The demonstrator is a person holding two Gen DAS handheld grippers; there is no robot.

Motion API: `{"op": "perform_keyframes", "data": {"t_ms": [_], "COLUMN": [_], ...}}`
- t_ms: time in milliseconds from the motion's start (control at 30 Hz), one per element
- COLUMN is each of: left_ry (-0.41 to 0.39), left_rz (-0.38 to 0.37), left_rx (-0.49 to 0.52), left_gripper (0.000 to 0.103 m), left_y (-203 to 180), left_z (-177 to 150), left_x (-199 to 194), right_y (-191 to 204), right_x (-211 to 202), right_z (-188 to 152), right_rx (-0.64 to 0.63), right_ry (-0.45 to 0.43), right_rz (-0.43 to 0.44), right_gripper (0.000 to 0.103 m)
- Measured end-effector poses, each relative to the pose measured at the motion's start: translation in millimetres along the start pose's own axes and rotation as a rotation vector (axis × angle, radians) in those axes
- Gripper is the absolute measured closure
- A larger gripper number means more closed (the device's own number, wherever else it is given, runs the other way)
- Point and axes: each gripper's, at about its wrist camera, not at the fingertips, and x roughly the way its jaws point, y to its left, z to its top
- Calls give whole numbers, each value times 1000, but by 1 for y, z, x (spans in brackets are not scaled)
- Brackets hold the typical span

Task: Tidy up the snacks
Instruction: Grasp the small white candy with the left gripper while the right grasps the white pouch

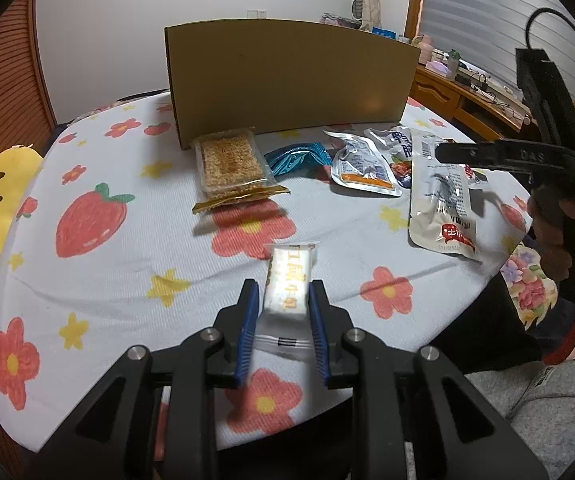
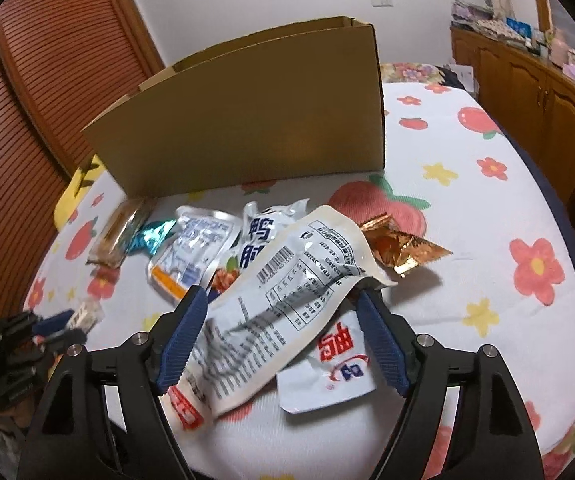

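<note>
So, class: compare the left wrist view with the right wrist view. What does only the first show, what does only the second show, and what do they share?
Only the left wrist view: the left tool seen close, gripping the white snack bar, and the strawberry print on the cloth's left.

Only the right wrist view: the copper wrapper and the open right tool astride the large white pouch.

Both: the cardboard box, the sesame bar pack, the blue wrapper and that pouch.
</note>
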Motion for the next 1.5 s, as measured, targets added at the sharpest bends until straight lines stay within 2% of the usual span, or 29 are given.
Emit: {"op": "perform_keyframes", "data": {"t_ms": [200,367,433,500,733,933,1167,1500], "left_ry": [-3,-4,-4,-5,-6,-12,-19,-27], "left_rz": [0,0,-1,-1,0,-1,0,-12], "left_rx": [1,-1,-1,-2,-2,-16,-24,-22], "left_gripper": [80,80,80,80,80,80,81,82], "left_y": [0,0,0,0,0,0,1,-2], "left_z": [-1,-1,-1,-1,-1,-1,-2,0], "left_x": [0,0,0,0,0,0,-2,-4], "right_y": [-5,-2,-2,-5,-6,2,6,18], "right_x": [15,20,19,15,3,-7,-17,-27], "right_z": [7,8,7,7,10,16,21,23], "right_rx": [40,25,21,31,45,19,20,-22], "right_ry": [17,12,4,-8,-45,-70,-82,-112], "right_rz": [-9,-50,-74,-53,8,47,100,95], "right_gripper": [23,25,44,57,70,77,80,80]}}
